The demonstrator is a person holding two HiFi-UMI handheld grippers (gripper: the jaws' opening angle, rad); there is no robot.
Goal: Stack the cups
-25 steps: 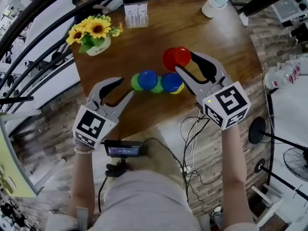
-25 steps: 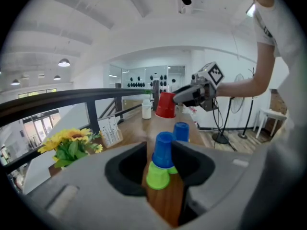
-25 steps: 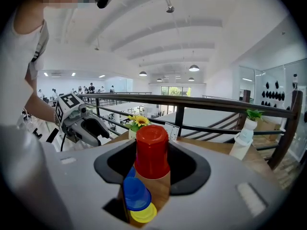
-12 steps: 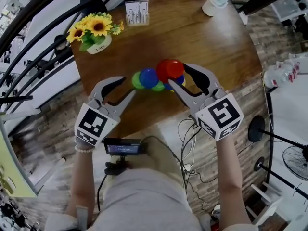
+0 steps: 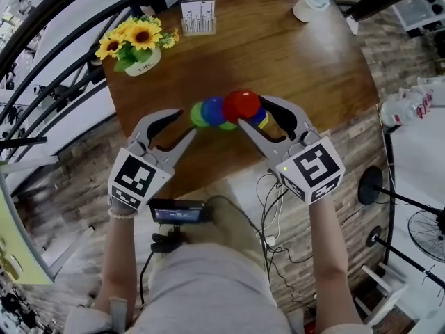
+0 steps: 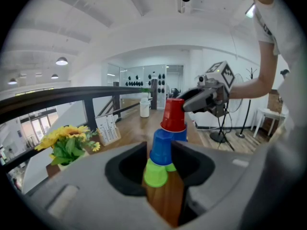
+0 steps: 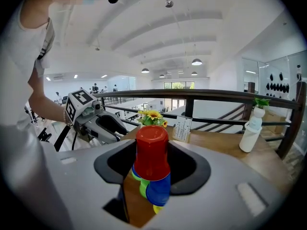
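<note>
Upside-down cups cluster on the round wooden table [image 5: 278, 47]: a green cup [image 5: 197, 115], a blue cup [image 5: 213, 109], a second blue cup [image 5: 260, 117] and a yellow one mostly hidden beneath it. My right gripper [image 5: 252, 114] is shut on a red cup [image 5: 243, 105], held upside down just above the cluster. In the right gripper view the red cup [image 7: 151, 152] sits between the jaws over the blue cup [image 7: 159, 190]. My left gripper [image 5: 183, 123] is open and empty, just short of the green cup [image 6: 155, 172].
A sunflower pot [image 5: 135, 49] stands at the table's far left, a card holder [image 5: 198, 18] at the back and a white bottle [image 5: 310, 3] at the back right. A black railing [image 5: 55, 26] curves round the left. Cables [image 5: 274, 207] lie on the floor.
My right gripper has carried the red cup left and nearer, from beside the cluster to above its blue cups. The left gripper has hardly moved.
</note>
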